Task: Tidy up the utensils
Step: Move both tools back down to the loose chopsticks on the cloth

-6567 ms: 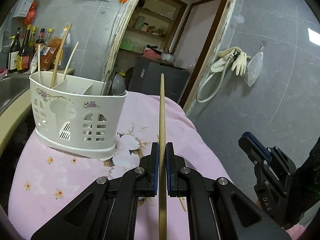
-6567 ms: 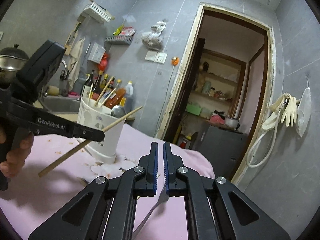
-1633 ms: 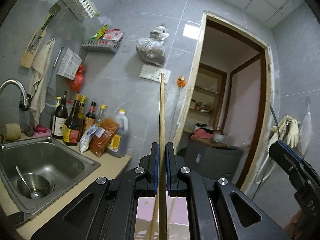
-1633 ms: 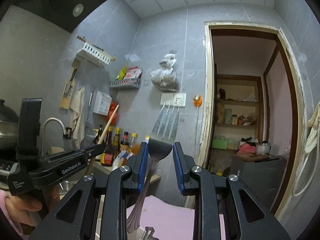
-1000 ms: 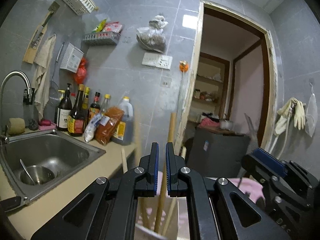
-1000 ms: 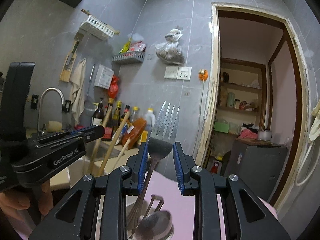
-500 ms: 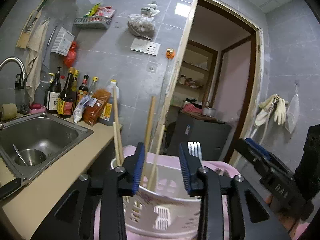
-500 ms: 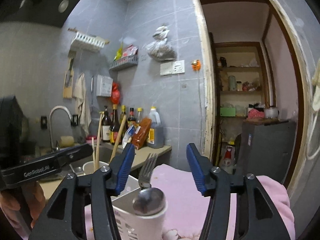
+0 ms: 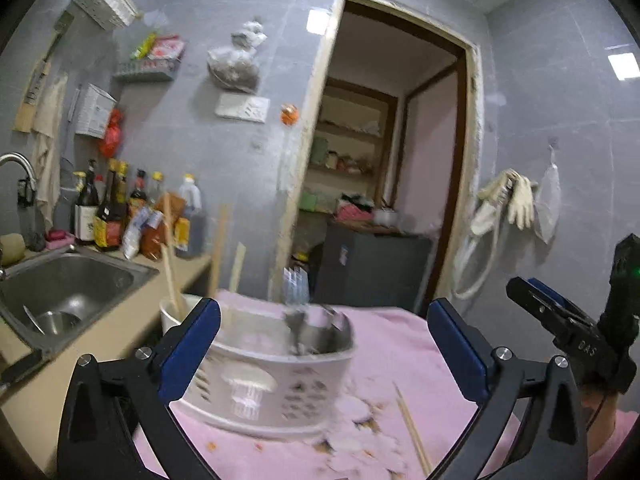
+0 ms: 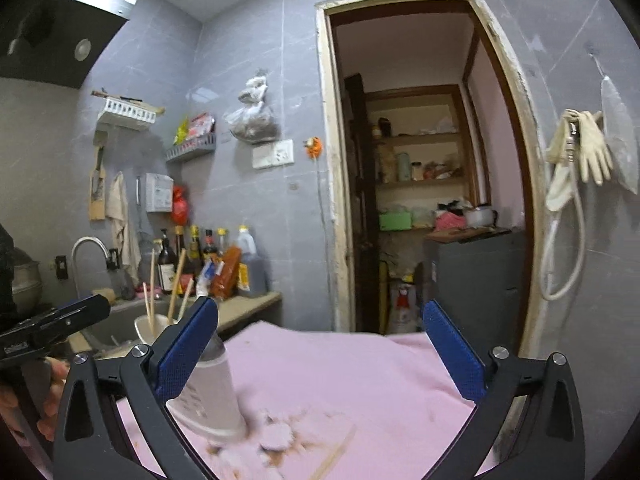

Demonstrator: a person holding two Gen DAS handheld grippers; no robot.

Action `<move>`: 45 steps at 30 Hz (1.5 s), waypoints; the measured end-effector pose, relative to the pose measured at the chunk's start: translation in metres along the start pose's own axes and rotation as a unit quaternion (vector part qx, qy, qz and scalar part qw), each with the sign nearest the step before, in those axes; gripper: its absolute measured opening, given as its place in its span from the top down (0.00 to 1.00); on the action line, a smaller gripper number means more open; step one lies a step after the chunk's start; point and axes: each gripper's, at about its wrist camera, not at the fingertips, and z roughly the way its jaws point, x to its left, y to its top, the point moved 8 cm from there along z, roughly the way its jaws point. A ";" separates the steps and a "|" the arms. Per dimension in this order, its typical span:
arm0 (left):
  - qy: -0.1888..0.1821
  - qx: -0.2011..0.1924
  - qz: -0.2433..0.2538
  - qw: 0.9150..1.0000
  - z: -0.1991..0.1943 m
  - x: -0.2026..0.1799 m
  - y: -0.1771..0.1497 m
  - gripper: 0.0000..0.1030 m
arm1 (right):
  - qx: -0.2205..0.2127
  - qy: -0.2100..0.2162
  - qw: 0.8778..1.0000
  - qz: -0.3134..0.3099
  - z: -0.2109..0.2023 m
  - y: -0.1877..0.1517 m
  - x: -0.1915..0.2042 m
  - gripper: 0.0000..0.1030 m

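Chopstick, pale wood (image 9: 412, 427), lies loose on my pink-clothed surface (image 9: 394, 350), pointing away, right of the white plastic caddy (image 9: 276, 376). Left gripper (image 9: 324, 344) and right gripper (image 10: 320, 350) both have fingers wide, empty; I judge neither clearly nearer.

Dim, cool indoor light with ceiling glare on the grey wall tiles; fisheye bends the edges into black corners; motion blur smears the utensil caddy (image 9: 276, 368) and tablecloth (image 10: 360, 380)

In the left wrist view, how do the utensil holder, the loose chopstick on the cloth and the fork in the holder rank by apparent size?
1. utensil holder, clearly largest.
2. and 3. loose chopstick and fork: unsure; the chopstick is nearer, the fork blurred and partly hidden.
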 end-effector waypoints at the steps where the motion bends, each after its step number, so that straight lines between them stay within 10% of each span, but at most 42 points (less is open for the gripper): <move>1: -0.003 0.011 0.002 1.000 0.001 -0.005 -0.004 0.01 | 0.010 -0.001 1.000 -0.002 -0.003 -0.003 -0.003 0.00; 13: -0.063 0.212 0.017 0.975 0.028 -0.058 -0.080 0.01 | 0.141 0.010 0.990 -0.024 -0.011 -0.059 -0.027 0.01; 19: -0.087 0.298 0.004 0.951 0.044 -0.067 -0.111 0.04 | 0.215 0.022 0.976 -0.003 -0.004 -0.089 -0.040 0.28; 27: -0.132 0.410 -0.033 0.902 0.063 -0.074 -0.156 0.46 | 0.306 0.037 0.951 0.013 0.017 -0.127 -0.050 0.59; 45: -0.121 0.436 0.036 0.891 0.083 -0.089 -0.173 0.84 | 0.366 0.048 0.928 0.046 0.053 -0.157 -0.063 0.67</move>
